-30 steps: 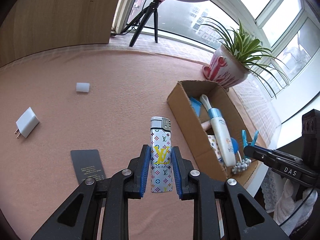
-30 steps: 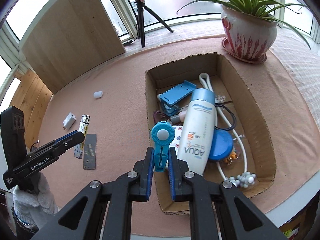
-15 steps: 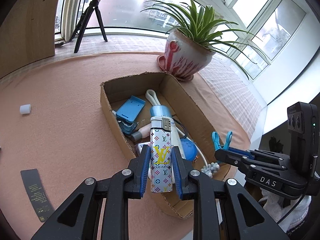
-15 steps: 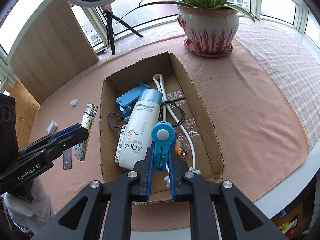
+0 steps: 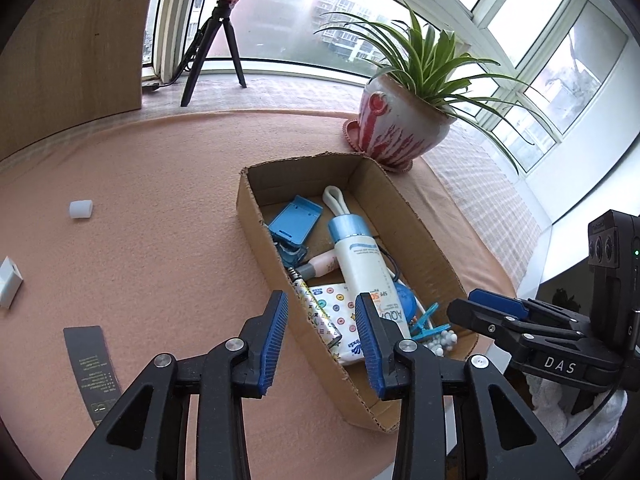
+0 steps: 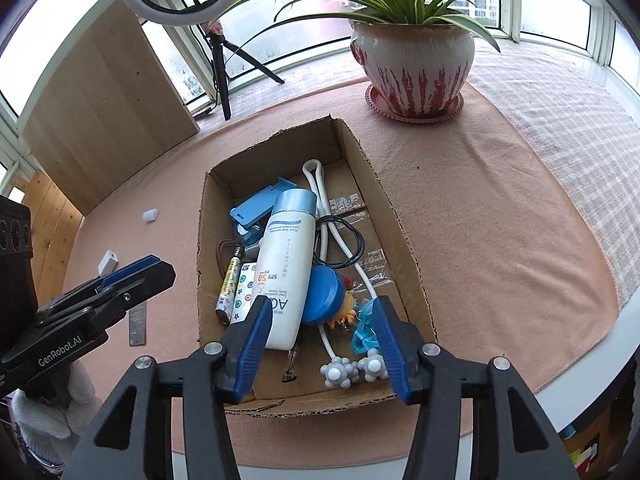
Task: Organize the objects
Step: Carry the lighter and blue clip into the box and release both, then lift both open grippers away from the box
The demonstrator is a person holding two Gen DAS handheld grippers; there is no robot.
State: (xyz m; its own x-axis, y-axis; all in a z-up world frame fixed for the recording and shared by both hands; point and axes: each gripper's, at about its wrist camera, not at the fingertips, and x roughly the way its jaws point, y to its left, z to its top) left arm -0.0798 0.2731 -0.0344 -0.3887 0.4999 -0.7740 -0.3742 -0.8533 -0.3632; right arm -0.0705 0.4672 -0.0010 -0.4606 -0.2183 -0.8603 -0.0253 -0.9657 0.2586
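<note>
Three loose items lie on the cloth beyond your left gripper (image 5: 322, 340): dark card (image 5: 93, 372) nearest, long axis running away from you. Both grippers' jaws are opening, empty, over the box (image 6: 404, 236); right gripper (image 6: 320, 344) is farther.

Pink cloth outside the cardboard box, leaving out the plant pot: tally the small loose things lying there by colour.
White: 2 (small translucent-white plastic cap, white plug adapter)
Black: 1 (flat black printed card)
Total: 3
</note>
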